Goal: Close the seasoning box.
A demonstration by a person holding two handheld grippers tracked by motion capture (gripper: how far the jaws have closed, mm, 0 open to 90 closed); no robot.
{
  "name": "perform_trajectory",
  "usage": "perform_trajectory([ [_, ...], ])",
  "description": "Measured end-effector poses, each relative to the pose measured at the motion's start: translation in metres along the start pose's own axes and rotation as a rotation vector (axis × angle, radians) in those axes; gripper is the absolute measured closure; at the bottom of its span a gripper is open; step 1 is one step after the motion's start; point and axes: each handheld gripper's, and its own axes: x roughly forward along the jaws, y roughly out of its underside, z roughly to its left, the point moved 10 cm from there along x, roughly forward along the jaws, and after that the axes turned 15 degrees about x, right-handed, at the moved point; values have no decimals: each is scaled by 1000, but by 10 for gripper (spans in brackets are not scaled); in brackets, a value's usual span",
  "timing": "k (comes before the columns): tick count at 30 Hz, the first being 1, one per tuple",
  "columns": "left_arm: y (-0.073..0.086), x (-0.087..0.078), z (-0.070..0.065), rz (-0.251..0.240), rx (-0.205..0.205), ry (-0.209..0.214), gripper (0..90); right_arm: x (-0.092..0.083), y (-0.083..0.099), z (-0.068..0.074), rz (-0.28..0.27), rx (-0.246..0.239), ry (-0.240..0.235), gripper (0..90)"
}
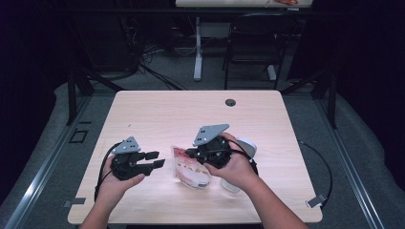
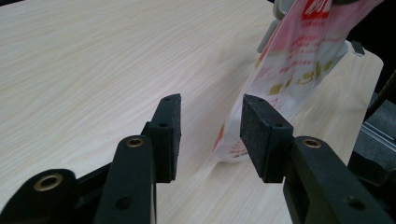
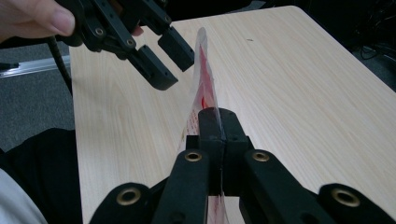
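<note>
Plainly, the right gripper (image 3: 217, 135) is clamped on a thin plastic bag (image 1: 190, 168) printed in red and white; in the right gripper view its two black jaws stand pressed together with the bag's edge pinched between them, and the film rises upright out of the pads (image 3: 208, 126) like a blade; in the high view the same gripper (image 1: 193, 153) sits near the middle of the table (image 1: 157, 109), held in the person's right hand (image 1: 236, 167), with the bag hanging beneath and beside it, its lower part resting on the wood. A white object (image 1: 247, 147) lies just behind that hand (too hidden to tell what it is).

The left gripper (image 2: 210, 135) holds nothing; its jaws stand apart with bare wood showing between them, and in the left gripper view the bag (image 2: 289, 70) hangs just beyond the right-hand pad, near it but not between the pads; whether the film brushes that pad I cannot tell. In the high view this gripper (image 1: 155, 160) lies in the left hand (image 1: 117, 183) at the table's left front, jaws pointing toward the bag, just beside it. In the right gripper view the left gripper (image 3: 166, 58) hovers just beside the bag's upper edge.
</note>
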Motion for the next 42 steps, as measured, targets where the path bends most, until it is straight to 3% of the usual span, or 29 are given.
perform_trajectory([
  [7, 5, 8, -2, -4, 16, 27, 551, -9, -3, 0, -17, -3, -14, 900],
  [11, 4, 11, -5, -12, 61, 42, 503, -14, -6, 2, -26, -13, -22, 900],
  [16, 3, 14, -11, -37, 67, 77, 485, -18, -8, 4, -29, -19, -38, 900],
  [21, 3, 17, -17, -31, 83, 108, 476, -21, -11, 6, -27, -28, -42, 900],
  [27, 2, 21, -20, -29, 99, 113, 466, -24, -15, 8, -37, -40, -54, 900],
  [42, 1, 34, -38, -34, 153, 177, 400, -32, -23, 16, -48, -74, -68, 900],
])
